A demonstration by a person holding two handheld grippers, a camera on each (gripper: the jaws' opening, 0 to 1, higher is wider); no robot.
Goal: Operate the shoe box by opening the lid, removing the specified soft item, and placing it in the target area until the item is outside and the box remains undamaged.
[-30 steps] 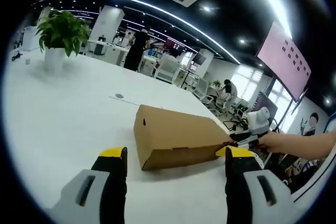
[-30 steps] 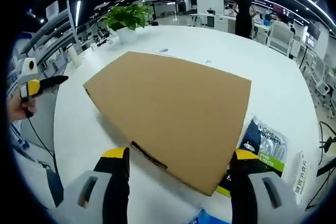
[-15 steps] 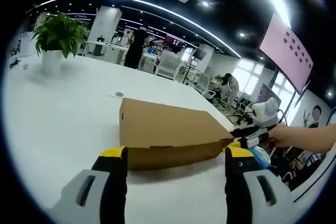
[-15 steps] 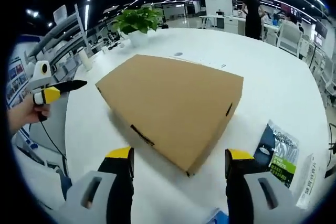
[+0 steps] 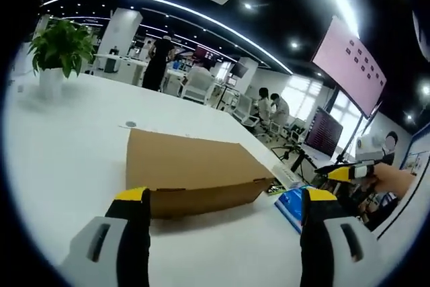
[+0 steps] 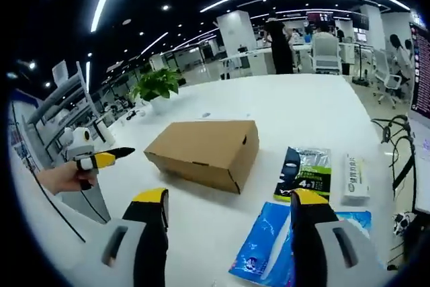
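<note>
Box (image 6: 205, 150) sits closed at the centre of the right gripper view, on a white table (image 6: 316, 109), its lid down flat. In the left gripper view the box (image 5: 191, 173) lies at mid-frame, just above the tongs.

Right gripper (image 6: 228, 199) rises from the bottom of its view with its jaws wide apart and nothing between them, well short of the box. Left gripper (image 5: 225, 196) likewise stands wide and holds nothing, its yellow tips at the lower edge of the box in the frame; whether they touch it I cannot tell.

In the right gripper view a dark packet (image 6: 304, 173) lies right of the box, a white packet (image 6: 354, 179) further right, and a blue packet (image 6: 272, 247) at lower right, partly behind the right jaw. A plant (image 6: 156, 87) stands at upper left of the box. At the left edge a hand (image 6: 64, 178) holds the left gripper.

In the left gripper view the blue packet (image 5: 293, 204) shows right of the box, the plant (image 5: 59, 48) at upper left, and a hand (image 5: 396, 179) at the right edge holds the right gripper.
</note>
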